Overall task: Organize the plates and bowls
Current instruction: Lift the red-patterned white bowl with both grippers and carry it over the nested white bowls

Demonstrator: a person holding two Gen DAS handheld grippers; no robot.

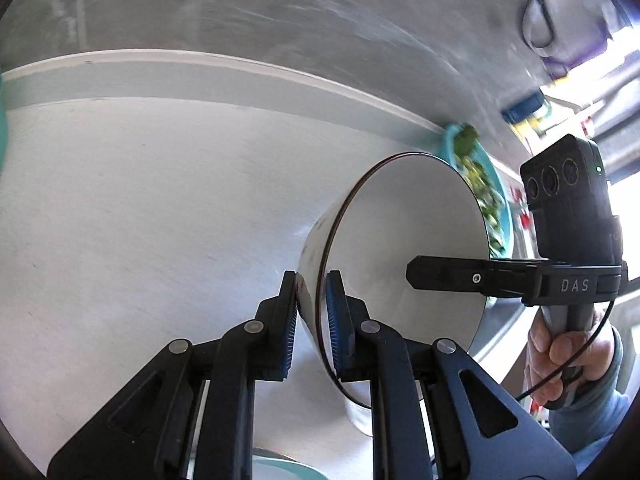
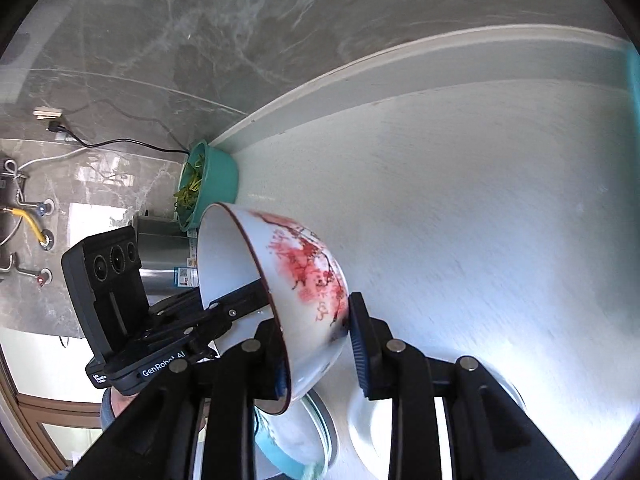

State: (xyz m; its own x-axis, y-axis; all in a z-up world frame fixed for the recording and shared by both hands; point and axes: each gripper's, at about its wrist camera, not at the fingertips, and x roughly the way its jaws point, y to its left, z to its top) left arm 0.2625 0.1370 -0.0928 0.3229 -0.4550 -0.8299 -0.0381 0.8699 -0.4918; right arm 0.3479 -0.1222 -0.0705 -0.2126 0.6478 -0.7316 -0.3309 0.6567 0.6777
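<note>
A white bowl (image 2: 304, 272) with a dark rim and red blossom painting hangs tilted above the counter, held by both grippers. In the left wrist view my left gripper (image 1: 313, 316) is shut on the near rim of the bowl (image 1: 404, 220), one pad outside and one inside. My right gripper (image 2: 316, 320) is shut on the opposite wall, with one finger inside and the other pad on the painted outside. One of the right gripper's fingers (image 1: 440, 278) shows inside the bowl in the left wrist view. The left gripper's fingers (image 2: 228, 312) reach in from the left in the right wrist view.
A teal basin of green vegetables (image 2: 216, 184) stands at the back of the white counter (image 2: 480, 220), by the marble wall. Under the bowl lie a light blue bowl (image 2: 288, 444) and a white dish (image 2: 372, 420). A steel pot (image 2: 164, 256) stands at left.
</note>
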